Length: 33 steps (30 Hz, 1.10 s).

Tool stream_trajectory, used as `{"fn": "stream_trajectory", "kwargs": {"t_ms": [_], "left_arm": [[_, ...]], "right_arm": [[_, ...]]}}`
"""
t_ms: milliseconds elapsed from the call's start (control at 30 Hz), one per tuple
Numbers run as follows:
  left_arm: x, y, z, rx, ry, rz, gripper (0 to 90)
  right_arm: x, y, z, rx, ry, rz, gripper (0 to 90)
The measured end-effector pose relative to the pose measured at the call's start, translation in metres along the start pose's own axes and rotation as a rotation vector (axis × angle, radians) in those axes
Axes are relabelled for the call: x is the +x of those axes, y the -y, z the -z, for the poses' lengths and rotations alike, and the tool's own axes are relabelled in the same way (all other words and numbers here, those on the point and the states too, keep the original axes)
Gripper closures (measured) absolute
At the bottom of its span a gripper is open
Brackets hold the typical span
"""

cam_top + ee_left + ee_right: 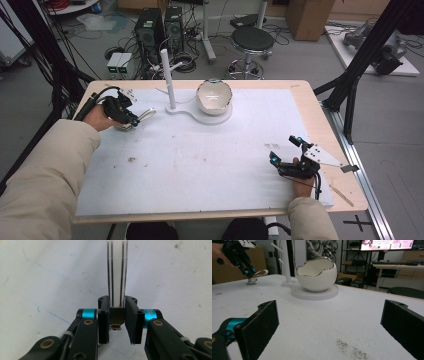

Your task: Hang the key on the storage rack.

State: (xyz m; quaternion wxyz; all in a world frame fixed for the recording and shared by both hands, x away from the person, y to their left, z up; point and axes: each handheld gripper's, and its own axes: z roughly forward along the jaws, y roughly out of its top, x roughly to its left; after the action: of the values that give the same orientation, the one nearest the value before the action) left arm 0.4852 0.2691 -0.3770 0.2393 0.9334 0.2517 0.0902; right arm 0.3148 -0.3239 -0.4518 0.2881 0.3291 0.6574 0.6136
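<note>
A white bracelet with silver edges runs straight up from between the black jaws of my left gripper, which is shut on its lower end. From above, the left gripper is at the mat's far left and the bracelet sticks out toward the stand. The right gripper view shows that bracelet looping just above the mat. My right gripper rests at the near right with its jaws wide open and nothing between its pads.
A white stand with an upright pegged post and a round base sits at the far middle. A white egg-shaped bowl with a silver jagged rim stands on it. A white mat covers the wooden table.
</note>
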Motion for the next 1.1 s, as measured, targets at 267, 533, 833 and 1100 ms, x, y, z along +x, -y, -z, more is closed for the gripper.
{"fn": "stream_trajectory", "kwargs": {"t_ms": [267, 533, 833, 1100], "left_arm": [[-0.007, -0.005, 0.010, -0.201, 0.073, 0.036, 74.2], [-0.009, -0.013, 0.018, -0.318, 0.144, 0.058, 74.2], [-0.014, -0.026, 0.018, -0.428, 0.193, 0.091, 74.2], [-0.013, -0.030, 0.018, -0.480, 0.219, 0.128, 74.2]], "right_arm": [[0.000, 0.000, 0.000, -0.002, -0.003, 0.005, 0.7], [0.000, 0.000, 0.000, 0.001, -0.001, 0.002, 0.7], [0.000, 0.000, 0.000, 0.001, -0.002, 0.004, 0.7], [0.000, 0.000, -0.001, 0.002, -0.002, 0.003, 0.7]]}}
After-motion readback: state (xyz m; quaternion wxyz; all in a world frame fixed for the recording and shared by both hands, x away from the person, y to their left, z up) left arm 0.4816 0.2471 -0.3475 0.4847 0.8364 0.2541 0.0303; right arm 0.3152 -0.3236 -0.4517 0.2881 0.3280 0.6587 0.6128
